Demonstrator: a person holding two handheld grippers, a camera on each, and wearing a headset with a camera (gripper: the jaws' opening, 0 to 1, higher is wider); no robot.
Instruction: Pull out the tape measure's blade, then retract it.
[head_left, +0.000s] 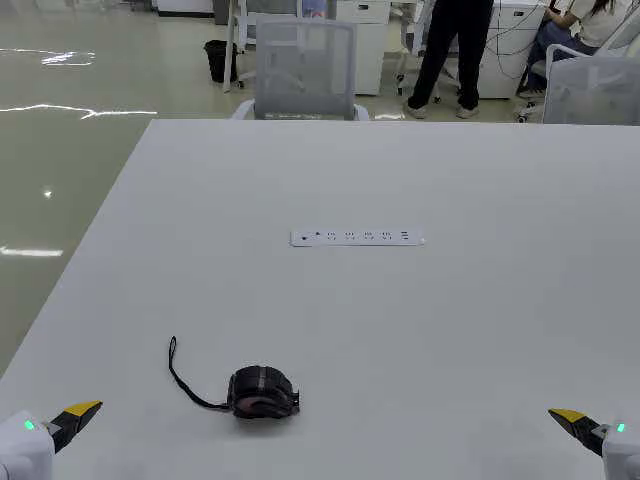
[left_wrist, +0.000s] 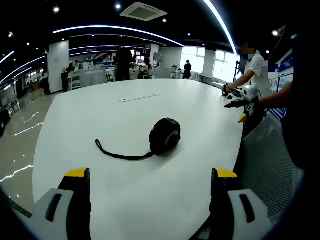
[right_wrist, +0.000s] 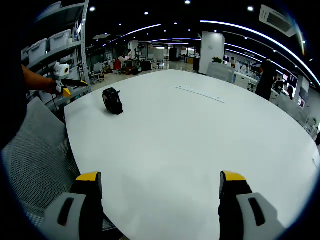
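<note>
White table (head_left: 480, 330) surface fills the head view, with an office floor and one mesh chair (head_left: 305, 65) at the top centre.

**Placement.** One tape measure (head_left: 263, 392) lies on the table at the lower centre-left of the frame. Its one black strap (head_left: 185, 378) trails loosely to the left. No blade is visible outside the case, so the pull-out step appears not yet begun. The position near the table's front edge probably keeps the tape measure within reach of both tools.

**Grippers.** Count: two.
- The left gripper (head_left: 75, 413) sits at the lower left corner, jaws spread wide, holding nothing.
- The right gripper (head_left: 568, 418) sits at the lower right corner, jaws likewise apart and empty.

Both are well apart from the tape measure, which suggests a ready stance before approach.

**Other items.** One power strip (head_left: 355, 237) lies flat at mid-frame, well apart from the work.
</note>
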